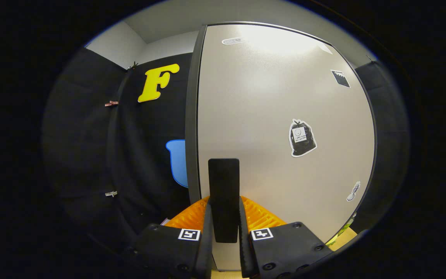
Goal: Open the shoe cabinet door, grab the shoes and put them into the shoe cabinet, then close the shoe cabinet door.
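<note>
Both fingers (208, 228) are clamping the stiff black handle (223, 193) at lower centre of the cabinet door (269, 100), a rigid hinged panel you're gripping well.

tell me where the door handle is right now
In the gripper view the black door handle stands upright between the gripper's two fingers, which press on it, near the cabinet door's left edge.

hand-held gripper (224, 201) | black housings | square coded tags | screws
</note>
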Demonstrator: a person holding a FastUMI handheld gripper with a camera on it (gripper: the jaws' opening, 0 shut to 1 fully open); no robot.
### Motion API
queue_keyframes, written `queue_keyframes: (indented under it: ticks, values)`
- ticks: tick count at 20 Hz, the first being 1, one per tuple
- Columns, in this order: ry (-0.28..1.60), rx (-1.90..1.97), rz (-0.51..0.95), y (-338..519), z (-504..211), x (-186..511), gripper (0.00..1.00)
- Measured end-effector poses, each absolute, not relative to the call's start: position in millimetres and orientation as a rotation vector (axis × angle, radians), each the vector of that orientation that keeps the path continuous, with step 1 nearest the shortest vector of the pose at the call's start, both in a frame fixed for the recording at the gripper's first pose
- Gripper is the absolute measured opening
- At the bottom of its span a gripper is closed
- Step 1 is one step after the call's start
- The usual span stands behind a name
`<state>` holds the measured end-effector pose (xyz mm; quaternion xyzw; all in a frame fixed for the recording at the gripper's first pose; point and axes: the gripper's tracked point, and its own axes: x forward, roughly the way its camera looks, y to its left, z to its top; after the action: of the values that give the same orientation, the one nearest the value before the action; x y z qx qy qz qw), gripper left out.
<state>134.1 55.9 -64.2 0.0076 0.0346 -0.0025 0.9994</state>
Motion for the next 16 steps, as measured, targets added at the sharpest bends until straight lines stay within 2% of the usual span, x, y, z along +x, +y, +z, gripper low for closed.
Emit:
queue_keyframes:
  ticks: [1, 5, 16]
  values:
    - [0.069, 0.009, -0.001, 55.4, -63.7, 131.3, 0.23]
    - [0.093, 0.006, 0.032, 57.4, -63.7, 114.6, 0.23]
    - [0.111, 0.022, 0.071, 29.5, -51.5, 13.2, 0.24]
